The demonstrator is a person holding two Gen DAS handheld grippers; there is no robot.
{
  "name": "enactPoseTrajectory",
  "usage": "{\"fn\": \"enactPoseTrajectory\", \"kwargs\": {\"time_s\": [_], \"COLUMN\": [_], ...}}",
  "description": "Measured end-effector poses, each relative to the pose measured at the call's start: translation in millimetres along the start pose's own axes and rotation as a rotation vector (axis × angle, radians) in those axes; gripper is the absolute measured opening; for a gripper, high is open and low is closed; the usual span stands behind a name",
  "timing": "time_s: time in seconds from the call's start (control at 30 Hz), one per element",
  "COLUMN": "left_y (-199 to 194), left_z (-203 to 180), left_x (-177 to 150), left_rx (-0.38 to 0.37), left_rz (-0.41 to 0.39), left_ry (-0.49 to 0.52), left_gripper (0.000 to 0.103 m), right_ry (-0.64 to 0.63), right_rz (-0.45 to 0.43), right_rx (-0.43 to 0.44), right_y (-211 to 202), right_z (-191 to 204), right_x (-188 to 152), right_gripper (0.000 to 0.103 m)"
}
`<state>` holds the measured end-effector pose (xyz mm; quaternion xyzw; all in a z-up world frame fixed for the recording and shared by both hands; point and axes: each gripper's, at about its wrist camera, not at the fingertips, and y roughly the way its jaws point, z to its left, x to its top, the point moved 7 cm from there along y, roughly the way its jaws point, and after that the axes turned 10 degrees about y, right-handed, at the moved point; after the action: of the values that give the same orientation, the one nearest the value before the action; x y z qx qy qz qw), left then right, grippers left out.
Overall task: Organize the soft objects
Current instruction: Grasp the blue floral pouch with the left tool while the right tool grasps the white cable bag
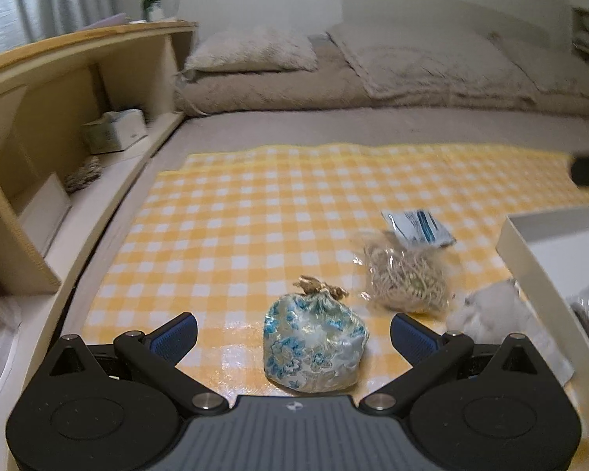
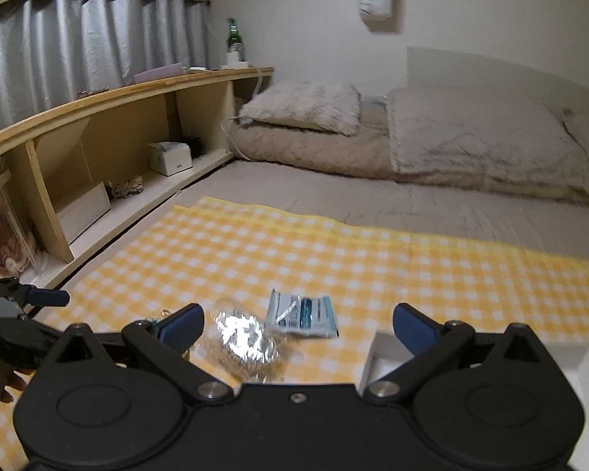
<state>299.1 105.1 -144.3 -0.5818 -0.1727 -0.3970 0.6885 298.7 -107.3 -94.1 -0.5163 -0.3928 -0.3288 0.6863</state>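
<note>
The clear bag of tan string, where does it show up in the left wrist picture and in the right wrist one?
Left wrist: the clear bag of tan string lies right of centre on the yellow checked cloth, beyond the floral pouch.
Right wrist: it sits low, left of centre, just past the gripper body.
Shared landmark: the blue-and-white packet touching the bag's far side.

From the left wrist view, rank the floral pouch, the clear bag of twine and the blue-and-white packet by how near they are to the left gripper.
1. Floral pouch: between the open fingers of the left gripper.
2. Clear bag of twine: farther ahead, to the right.
3. Blue-and-white packet: farthest, just beyond the twine bag, right.
</note>
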Motion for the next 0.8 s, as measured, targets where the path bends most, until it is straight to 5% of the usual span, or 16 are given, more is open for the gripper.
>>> {"fn": "enactPoseTrajectory", "kwargs": {"time_s": [0.2, 0.33, 0.47, 0.8], "left_y": [27, 43, 54, 73], "left_z": [-14, -21, -18, -4], "left_x": [-9, -17, -17, -18], "left_rx": [-0.081, -0.137, -0.160, -0.167], "left_rz": [0.040, 0.082, 0.091, 0.115], "left_ry": [0.129, 0.194, 0.182, 0.147], "left_gripper": [0.103, 0.103, 0.103, 0.100], "right_ry": [-0.072, -0.232, -0.405, -0.596], "right_rz": [0.038, 0.110, 0.174, 0.254], "right_rx": [0.043, 0.102, 0.177, 0.331], "right_y": [39, 70, 96, 138], "right_z": [5, 13, 29, 53], "right_x": [0, -14, -29, -53], "right_gripper": [0.103, 0.103, 0.103, 0.099]}}
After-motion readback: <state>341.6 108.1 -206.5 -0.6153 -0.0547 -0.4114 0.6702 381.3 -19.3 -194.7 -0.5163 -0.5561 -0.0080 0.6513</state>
